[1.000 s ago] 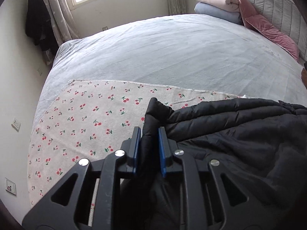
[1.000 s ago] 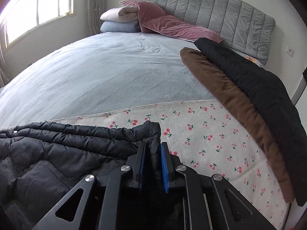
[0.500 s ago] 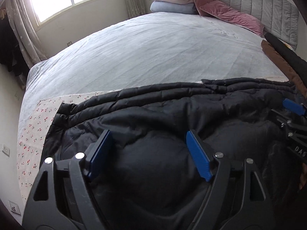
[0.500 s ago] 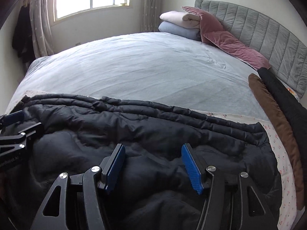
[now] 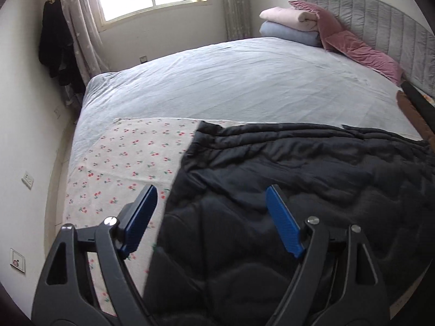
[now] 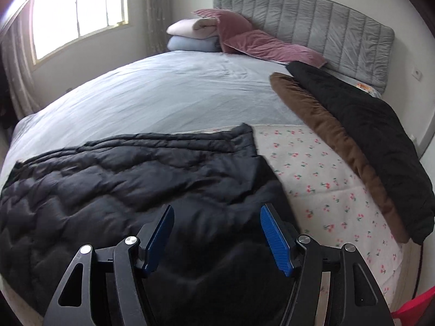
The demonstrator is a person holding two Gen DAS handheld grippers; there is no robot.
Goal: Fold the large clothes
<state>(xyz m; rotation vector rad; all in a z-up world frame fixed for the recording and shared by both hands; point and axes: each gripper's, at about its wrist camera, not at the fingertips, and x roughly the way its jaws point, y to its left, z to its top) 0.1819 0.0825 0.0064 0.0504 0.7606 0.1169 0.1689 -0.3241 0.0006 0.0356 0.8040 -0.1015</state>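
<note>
The black puffer jacket (image 5: 312, 179) is quilted cloth with a slight sheen, puffy with wavy stitch lines. Under it is a soft matt cherry-print sheet (image 5: 122, 168), looks like cotton, over a pale blue bedsheet (image 5: 231, 81) that's smooth-ish and lightly creased. The pink pillows (image 6: 266, 44) look like velvet, a bit shiny where the nap catches light. The headboard (image 6: 326, 24) is grey padded fabric, channel-stitched. The brown garment (image 6: 326, 130) looks fleecy and matt. The left gripper (image 5: 209, 217) is matt black plastic with ribbed blue pads (image 5: 282, 225) and shiny metal screws.
</note>
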